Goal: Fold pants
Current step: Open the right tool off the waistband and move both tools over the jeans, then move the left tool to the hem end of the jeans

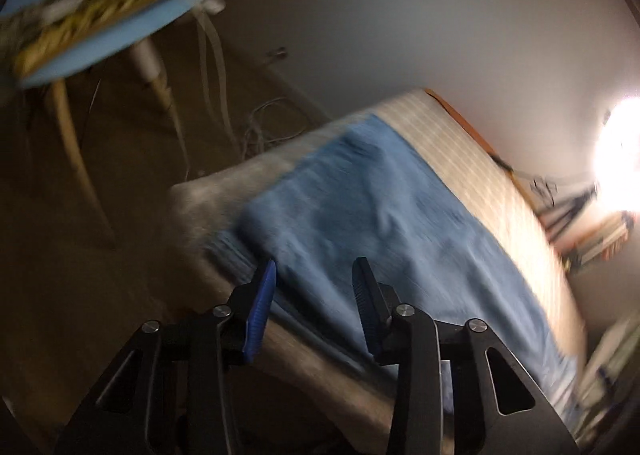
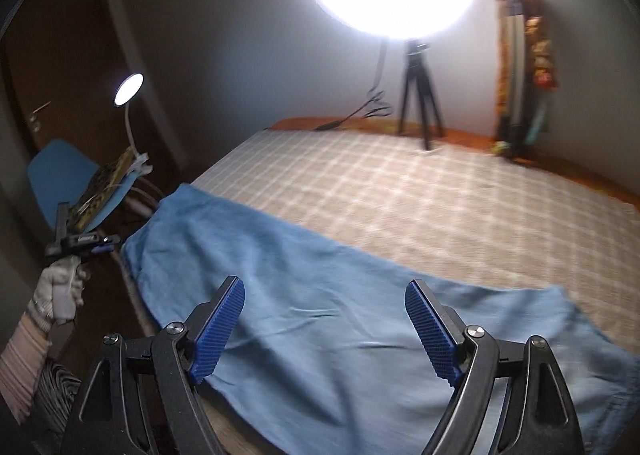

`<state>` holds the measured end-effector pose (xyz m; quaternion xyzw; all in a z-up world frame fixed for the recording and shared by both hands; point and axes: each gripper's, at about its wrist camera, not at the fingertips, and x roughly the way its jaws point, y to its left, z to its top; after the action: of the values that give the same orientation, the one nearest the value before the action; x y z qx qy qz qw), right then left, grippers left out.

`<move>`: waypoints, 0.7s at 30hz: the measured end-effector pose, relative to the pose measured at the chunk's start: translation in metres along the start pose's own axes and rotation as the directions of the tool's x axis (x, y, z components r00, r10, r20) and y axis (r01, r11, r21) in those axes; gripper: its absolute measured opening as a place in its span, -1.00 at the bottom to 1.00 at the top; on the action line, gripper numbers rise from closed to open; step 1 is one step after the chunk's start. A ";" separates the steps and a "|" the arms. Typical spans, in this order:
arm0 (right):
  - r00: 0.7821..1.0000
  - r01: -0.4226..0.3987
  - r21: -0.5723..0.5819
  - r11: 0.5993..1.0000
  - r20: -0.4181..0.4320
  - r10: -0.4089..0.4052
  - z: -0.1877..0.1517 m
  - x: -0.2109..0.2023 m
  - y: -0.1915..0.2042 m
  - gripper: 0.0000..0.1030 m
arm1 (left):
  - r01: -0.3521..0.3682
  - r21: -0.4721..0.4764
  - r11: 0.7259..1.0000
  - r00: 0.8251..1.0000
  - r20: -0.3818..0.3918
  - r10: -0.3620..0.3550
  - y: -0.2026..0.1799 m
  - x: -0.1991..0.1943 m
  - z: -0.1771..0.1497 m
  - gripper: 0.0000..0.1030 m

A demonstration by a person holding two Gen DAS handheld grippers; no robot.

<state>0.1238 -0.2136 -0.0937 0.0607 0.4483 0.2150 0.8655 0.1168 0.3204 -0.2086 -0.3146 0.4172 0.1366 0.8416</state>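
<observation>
Blue pants (image 2: 320,295) lie flat along the near edge of a bed with a checked cover (image 2: 420,191). They also show in the left wrist view (image 1: 380,215), blurred. My right gripper (image 2: 324,295) is open and empty, hovering above the middle of the pants. My left gripper (image 1: 314,275) is open and empty, above the pants' end near the bed corner. In the right wrist view the left gripper (image 2: 100,245) shows at the far left, held by a gloved hand, beside the pants' left end.
A blue chair (image 2: 64,179) with a patterned cloth and a small lamp (image 2: 129,89) stands left of the bed. A ring light on a tripod (image 2: 420,95) stands at the bed's far side. Cables (image 1: 264,127) lie on the floor.
</observation>
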 end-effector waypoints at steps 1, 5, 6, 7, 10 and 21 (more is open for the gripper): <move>1.000 -0.010 -0.004 1.000 -0.003 0.010 -0.002 0.005 0.004 0.64 | 0.010 -0.026 1.000 1.000 -0.007 -0.011 0.005 0.005 0.003 -0.34; 0.997 -0.061 0.003 0.998 -0.037 0.061 -0.011 0.033 0.018 0.64 | 0.035 -0.095 0.995 0.999 -0.034 -0.039 0.012 0.023 0.007 -0.36; 0.997 -0.066 0.003 0.998 -0.049 0.066 -0.013 0.038 0.021 0.64 | 0.026 -0.092 0.995 0.999 -0.039 -0.029 0.011 0.027 0.007 -0.36; 0.996 -0.067 -0.001 0.998 -0.062 0.067 -0.016 0.044 0.022 0.64 | 0.007 -0.091 0.996 0.999 -0.045 -0.011 0.010 0.032 0.006 -0.36; 0.994 -0.056 -0.033 0.998 -0.100 0.053 -0.027 0.056 0.023 0.64 | -0.017 -0.108 0.994 0.998 -0.060 0.010 0.013 0.036 0.003 -0.36; 0.985 -0.054 0.059 0.997 -0.161 0.063 -0.037 0.074 -0.004 0.65 | -0.071 -0.131 0.989 0.997 -0.034 0.067 0.016 0.038 0.001 -0.41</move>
<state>0.1329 -0.1888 -0.1721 0.0795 0.5212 0.2322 0.8174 0.1328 0.3316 -0.2445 -0.3572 0.4301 0.1883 0.8075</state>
